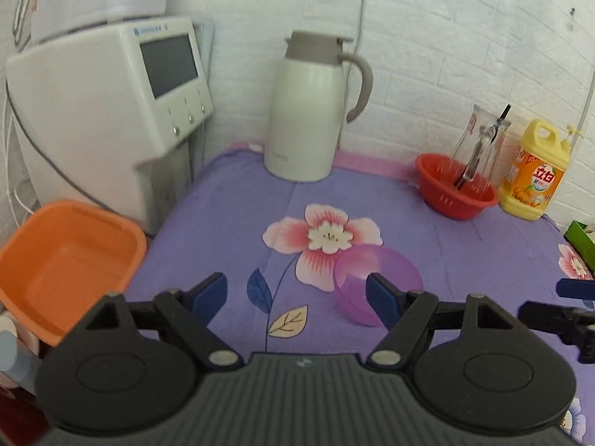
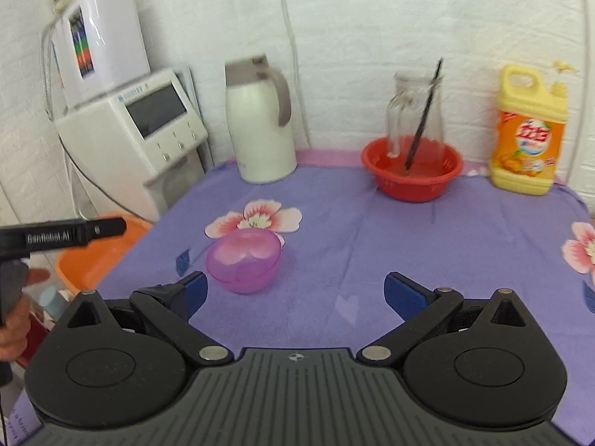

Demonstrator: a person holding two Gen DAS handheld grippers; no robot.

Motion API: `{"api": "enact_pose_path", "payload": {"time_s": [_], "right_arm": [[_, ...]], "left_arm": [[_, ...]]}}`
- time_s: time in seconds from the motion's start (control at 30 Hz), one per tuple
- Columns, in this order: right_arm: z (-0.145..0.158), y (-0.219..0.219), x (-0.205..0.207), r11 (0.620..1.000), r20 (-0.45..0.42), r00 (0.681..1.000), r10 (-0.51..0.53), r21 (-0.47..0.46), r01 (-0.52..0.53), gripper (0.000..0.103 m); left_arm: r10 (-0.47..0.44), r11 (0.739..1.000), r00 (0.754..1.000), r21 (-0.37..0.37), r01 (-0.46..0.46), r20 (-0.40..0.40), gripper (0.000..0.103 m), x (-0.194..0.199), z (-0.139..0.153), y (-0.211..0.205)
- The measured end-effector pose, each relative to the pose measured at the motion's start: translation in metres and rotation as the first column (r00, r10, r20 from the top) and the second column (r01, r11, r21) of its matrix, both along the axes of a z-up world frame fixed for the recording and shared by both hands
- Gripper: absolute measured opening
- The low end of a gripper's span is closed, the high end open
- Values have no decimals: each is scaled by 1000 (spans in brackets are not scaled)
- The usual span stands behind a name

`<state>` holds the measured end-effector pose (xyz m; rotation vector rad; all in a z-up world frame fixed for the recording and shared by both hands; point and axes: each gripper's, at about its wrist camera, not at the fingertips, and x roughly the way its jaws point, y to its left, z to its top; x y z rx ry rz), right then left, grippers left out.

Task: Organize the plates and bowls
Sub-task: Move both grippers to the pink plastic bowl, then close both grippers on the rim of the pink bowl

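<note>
A clear purple bowl (image 1: 377, 282) stands upright on the purple flowered cloth (image 1: 483, 252). It also shows in the right wrist view (image 2: 243, 262). My left gripper (image 1: 297, 295) is open and empty, its right finger just in front of the bowl. My right gripper (image 2: 295, 293) is open and empty, the bowl just beyond its left finger. An orange square basin (image 1: 63, 260) sits off the table's left edge, also in the right wrist view (image 2: 96, 256). A red bowl (image 2: 412, 171) holding a glass jug (image 2: 414, 115) stands at the back.
A white thermos jug (image 1: 306, 111) stands at the back by the wall. A white appliance (image 1: 108, 111) is at the left. A yellow detergent bottle (image 2: 528, 130) stands at the back right. A green box (image 1: 582, 239) is at the right edge.
</note>
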<state>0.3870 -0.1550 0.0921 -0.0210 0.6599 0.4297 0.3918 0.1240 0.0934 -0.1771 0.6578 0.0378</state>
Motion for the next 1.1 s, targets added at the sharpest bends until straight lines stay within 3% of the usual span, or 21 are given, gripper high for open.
{"api": "enact_pose_path", "payload": {"time_s": [0.27, 0.47, 0.57, 0.73, 0.77, 0.8, 0.9, 1.03, 1.1], "right_arm": [[-56, 48, 84, 997, -129, 992, 11, -73, -21, 103], [-76, 55, 105, 998, -177, 984, 10, -61, -21, 103], [-82, 60, 106, 998, -183, 983, 19, -63, -31, 103], [-84, 73, 105, 996, -175, 983, 54, -60, -65, 103], [-85, 75, 104, 996, -172, 984, 54, -60, -65, 100], [-86, 77, 105, 996, -172, 983, 60, -53, -70, 87], [-89, 85, 101, 994, -156, 984, 83, -58, -93, 73], [-87, 92, 92, 991, -162, 981, 106, -62, -117, 69], [-82, 86, 88, 993, -168, 980, 105, -44, -114, 69]], "left_arm": [[-25, 999, 993, -36, 21, -119, 78, 79, -41, -9], [-71, 987, 987, -153, 49, -145, 75, 108, -64, -11], [-90, 985, 984, -160, 65, -154, 66, 115, -71, -17], [-119, 978, 980, -191, 87, -162, 41, 120, -81, -23], [-120, 976, 979, -199, 85, -167, 37, 120, -83, -23], [-113, 979, 981, -186, 83, -155, 33, 118, -84, -25], [-125, 977, 981, -188, 96, -151, 27, 113, -83, -30], [-139, 978, 980, -173, 113, -144, 26, 102, -75, -37], [-149, 971, 979, -206, 118, -141, 26, 95, -70, -36]]}}
